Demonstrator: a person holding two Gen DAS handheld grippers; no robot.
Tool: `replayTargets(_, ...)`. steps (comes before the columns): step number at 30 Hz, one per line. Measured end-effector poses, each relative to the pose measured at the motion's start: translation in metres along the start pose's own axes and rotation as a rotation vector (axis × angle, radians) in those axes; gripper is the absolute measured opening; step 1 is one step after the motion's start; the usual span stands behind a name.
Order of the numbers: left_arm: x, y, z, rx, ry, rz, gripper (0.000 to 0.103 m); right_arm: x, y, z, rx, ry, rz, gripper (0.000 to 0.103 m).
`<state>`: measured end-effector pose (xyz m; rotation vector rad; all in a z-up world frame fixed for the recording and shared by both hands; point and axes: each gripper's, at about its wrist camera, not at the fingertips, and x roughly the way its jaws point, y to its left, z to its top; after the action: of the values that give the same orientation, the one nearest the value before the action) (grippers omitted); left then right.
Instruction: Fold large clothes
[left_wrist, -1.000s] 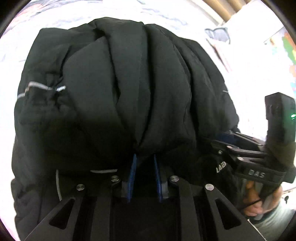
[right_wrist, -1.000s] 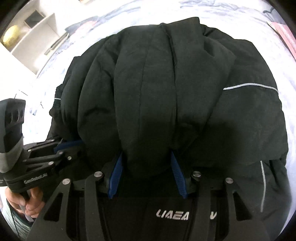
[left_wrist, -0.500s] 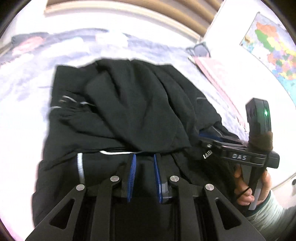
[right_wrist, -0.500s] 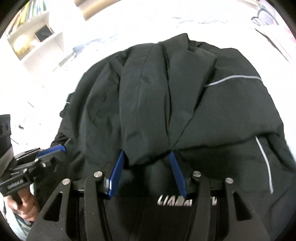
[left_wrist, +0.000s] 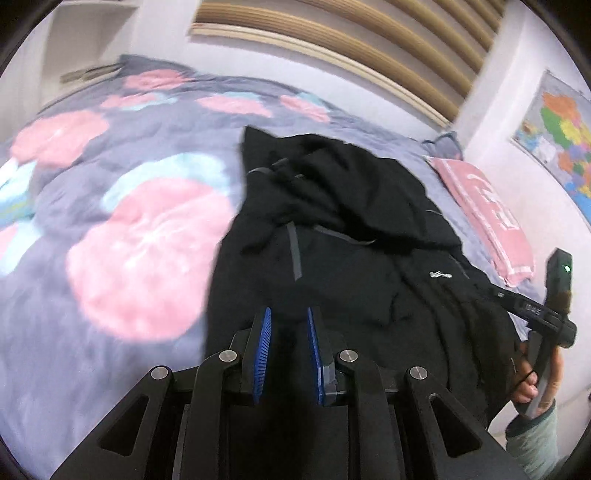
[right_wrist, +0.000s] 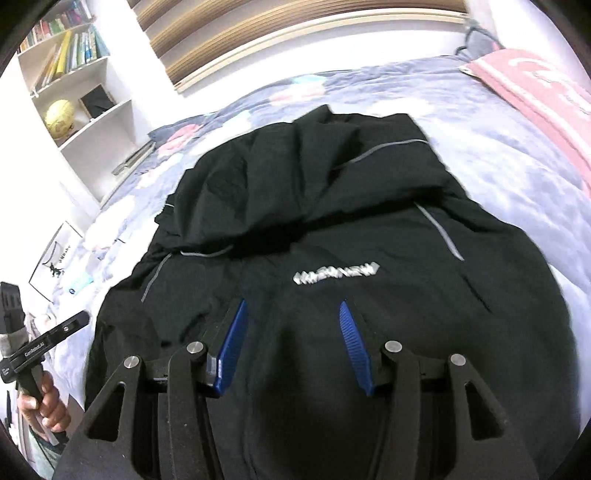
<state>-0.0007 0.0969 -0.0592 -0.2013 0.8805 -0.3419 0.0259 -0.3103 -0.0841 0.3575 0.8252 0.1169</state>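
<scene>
Both grippers hover over the black jacket (right_wrist: 332, 229) on the floral bedspread (left_wrist: 110, 229): left gripper (left_wrist: 287, 314) jaws narrowly parted, right gripper (right_wrist: 291, 306) jaws spread wide, neither gripping fabric.

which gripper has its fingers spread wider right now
The right gripper: its blue fingers stand far apart in front of the black jacket, while the left gripper has its fingers close together with only a narrow gap.
</scene>
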Motion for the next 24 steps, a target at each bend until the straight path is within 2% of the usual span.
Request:
replayTargets(3, -0.008, 0.014, -0.015, -0.047, -0.003, 0.009, 0.02, -0.018, -0.006, -0.009, 0.008, -0.001, -0.026, 0.058)
replayTargets(7, -0.018, 0.025, -0.029, -0.104, -0.029, 0.004, 0.02, -0.043, -0.012, -0.016, -0.013, -0.035, -0.091, 0.068)
replayTargets(12, -0.022, 0.04, -0.037, -0.165, 0.028, 0.036, 0.027, -0.069, -0.037, -0.024, 0.033, -0.057, -0.145, 0.07)
replayTargets(14, -0.024, 0.047, -0.042, -0.188, 0.037, 0.039, 0.028, -0.077, -0.049, -0.027, 0.043, -0.053, -0.206, 0.07)
replayTargets(16, -0.024, 0.055, -0.047, -0.218, 0.056, 0.011, 0.028, -0.085, -0.06, -0.031, 0.043, -0.049, -0.276, 0.07)
replayTargets(18, -0.021, 0.065, -0.054, -0.264, 0.093, -0.061, 0.029, -0.091, -0.076, -0.034, 0.065, -0.032, -0.313, 0.07)
replayTargets(21, -0.016, 0.072, -0.063, -0.303, 0.134, -0.101, 0.029, -0.094, -0.103, -0.04, 0.12, -0.006, -0.314, 0.07)
replayTargets(22, -0.014, 0.073, -0.066, -0.308, 0.137, -0.11, 0.032, -0.094, -0.113, -0.043, 0.144, 0.005, -0.32, 0.07)
replayTargets(23, -0.013, 0.073, -0.068, -0.316, 0.14, -0.122, 0.044, -0.093, -0.12, -0.044, 0.159, 0.012, -0.324, 0.07)
replayTargets(24, -0.008, 0.075, -0.071, -0.334, 0.156, -0.142, 0.051, -0.092, -0.127, -0.047, 0.174, 0.02, -0.325, 0.07)
